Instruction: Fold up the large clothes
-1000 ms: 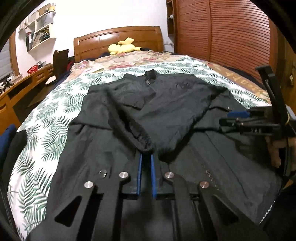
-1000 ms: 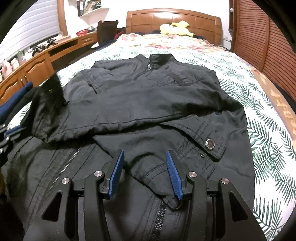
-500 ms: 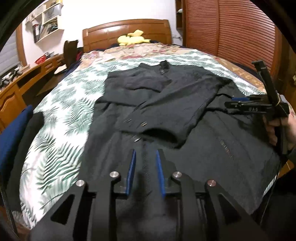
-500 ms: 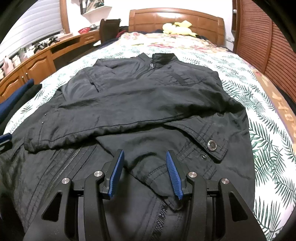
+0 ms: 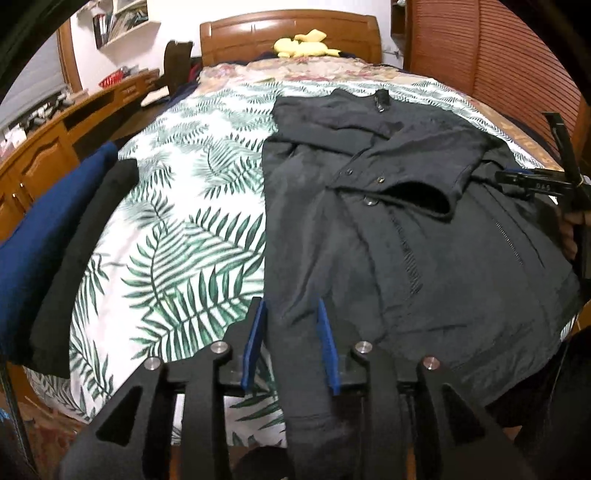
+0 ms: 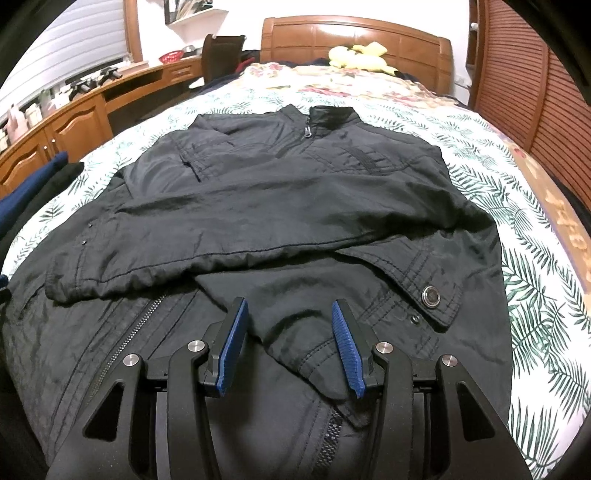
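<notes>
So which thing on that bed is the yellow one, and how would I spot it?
Start at the wooden headboard at the bed's far end. Just in front of it lies a yellow plush toy on the flowered bedding. It is the only bright yellow thing there, far beyond the black jacket spread on the leaf-print cover.

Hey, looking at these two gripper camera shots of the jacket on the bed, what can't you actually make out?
- Jacket hem: both views, hidden under the gripper bodies and cut by the bottom edge.
- Left gripper: left view, whether the fabric between its fingers is touched cannot be told.
- Right gripper: left view, cut by the right edge.
- Desk items: right view, too small.
- Dark pile: left view, cut by the left edge.
</notes>
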`<action>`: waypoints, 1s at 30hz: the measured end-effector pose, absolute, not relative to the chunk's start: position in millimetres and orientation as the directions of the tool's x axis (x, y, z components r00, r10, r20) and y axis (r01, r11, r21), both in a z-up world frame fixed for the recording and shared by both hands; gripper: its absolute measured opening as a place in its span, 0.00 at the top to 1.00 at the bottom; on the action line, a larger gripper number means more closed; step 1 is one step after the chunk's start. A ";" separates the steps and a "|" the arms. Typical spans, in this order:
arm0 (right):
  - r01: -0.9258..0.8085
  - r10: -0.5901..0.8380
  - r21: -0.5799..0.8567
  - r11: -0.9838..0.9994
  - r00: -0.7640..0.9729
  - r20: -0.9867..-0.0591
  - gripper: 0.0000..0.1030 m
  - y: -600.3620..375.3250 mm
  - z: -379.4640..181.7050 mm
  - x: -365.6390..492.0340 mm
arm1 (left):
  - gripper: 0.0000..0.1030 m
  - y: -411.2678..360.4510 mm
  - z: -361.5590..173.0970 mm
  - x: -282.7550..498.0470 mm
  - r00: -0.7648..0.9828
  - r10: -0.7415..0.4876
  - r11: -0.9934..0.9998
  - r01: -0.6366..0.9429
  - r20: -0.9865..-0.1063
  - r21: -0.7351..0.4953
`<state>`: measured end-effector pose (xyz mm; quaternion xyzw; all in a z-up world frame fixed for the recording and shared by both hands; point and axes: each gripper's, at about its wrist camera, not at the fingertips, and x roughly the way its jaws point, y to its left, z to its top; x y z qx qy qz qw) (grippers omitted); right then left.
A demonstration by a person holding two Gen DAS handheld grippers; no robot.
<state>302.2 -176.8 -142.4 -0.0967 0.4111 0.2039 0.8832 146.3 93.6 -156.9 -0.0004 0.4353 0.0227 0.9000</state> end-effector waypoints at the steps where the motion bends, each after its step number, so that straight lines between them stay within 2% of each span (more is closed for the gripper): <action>1: -0.441 0.280 -0.004 0.898 0.578 -0.767 0.54 -176.2 -142.7 302.8 | 0.69 94.9 -160.0 147.0 0.614 0.039 0.999 -0.043 -0.788 0.016; 5: -0.440 0.281 -0.002 0.898 0.577 -0.767 0.54 -175.8 -142.7 302.8 | 0.59 102.9 -165.7 148.9 0.606 0.038 0.998 -0.064 -0.795 -0.001; 9: -0.441 0.281 -0.003 0.898 0.577 -0.767 0.54 -176.0 -142.7 302.6 | 0.41 113.4 -168.5 152.9 0.596 0.048 0.994 -0.107 -0.801 -0.020; 13: -0.443 0.283 -0.002 0.897 0.577 -0.767 0.54 -176.2 -143.1 302.5 | 0.33 118.4 -171.6 157.6 0.594 0.078 0.991 -0.131 -0.801 0.000; 16: -0.448 0.285 0.002 0.894 0.566 -0.774 0.54 -175.0 -145.0 302.2 | 0.18 129.1 -176.3 162.9 0.590 0.103 0.986 -0.169 -0.801 0.003; 20: -0.460 0.283 0.000 0.888 0.547 -0.788 0.53 -172.8 -149.5 301.5 | 0.18 132.8 -177.8 163.5 0.598 0.092 0.986 -0.168 -0.796 -0.012; 24: -0.484 0.297 0.010 0.875 0.521 -0.800 0.35 -172.7 -154.0 299.8 | 0.18 132.3 -177.4 161.8 0.606 0.097 0.986 -0.169 -0.790 -0.009; 30: -0.499 0.274 -0.024 0.867 0.516 -0.811 0.30 -178.8 -151.2 291.0 | 0.18 132.0 -171.4 157.4 0.606 0.083 0.989 -0.145 -0.791 -0.008</action>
